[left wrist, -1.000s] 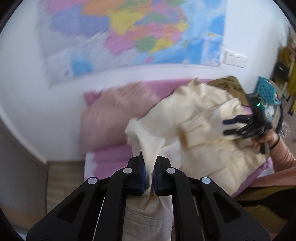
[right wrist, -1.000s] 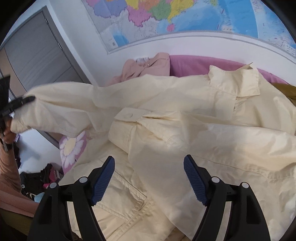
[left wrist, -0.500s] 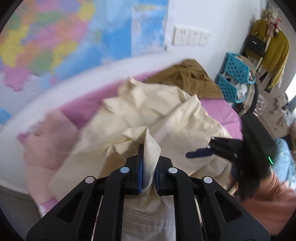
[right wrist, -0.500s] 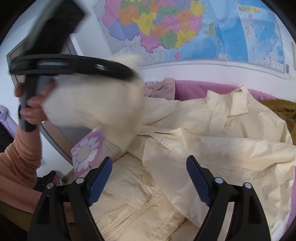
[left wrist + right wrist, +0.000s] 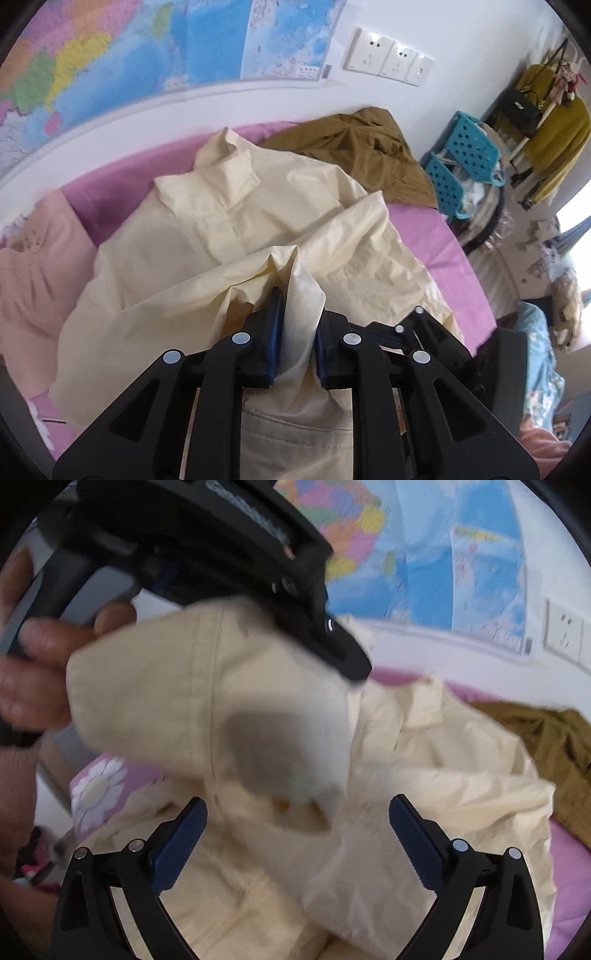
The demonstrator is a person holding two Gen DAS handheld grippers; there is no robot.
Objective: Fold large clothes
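On the far left lies a pink garment [image 5: 35,273], crumpled against the wall and not yet dealt with. Next to it, spread over the purple bed sheet [image 5: 439,236], is the cream jacket [image 5: 229,221], the piece we are folding now. Its collar points to the far side, toward the wall map [image 5: 155,44], and its body lies roughly flat in the middle of the bed.

We hold one sleeve [image 5: 299,306] in our left gripper [image 5: 297,343]. The jaws stand narrow with the cloth pinched between the blue pads; they have just been easing apart a little, yet the fabric looks caught between them. The sleeve is carried across the jacket's front, so the first inward fold appears nearly laid but not released.

Just to the right, our right gripper [image 5: 297,843] hovers near the jacket with its fingers spread wide and nothing between them; they have just been opening further. From its view the lifted sleeve hangs close ahead, blurred, below the left gripper and the hand [image 5: 33,672] that holds it.

Further right, on the far side, a brown garment [image 5: 354,155] waits in a heap.

We judge the task to be early: the other sleeve, the body folds and both remaining garments are left.
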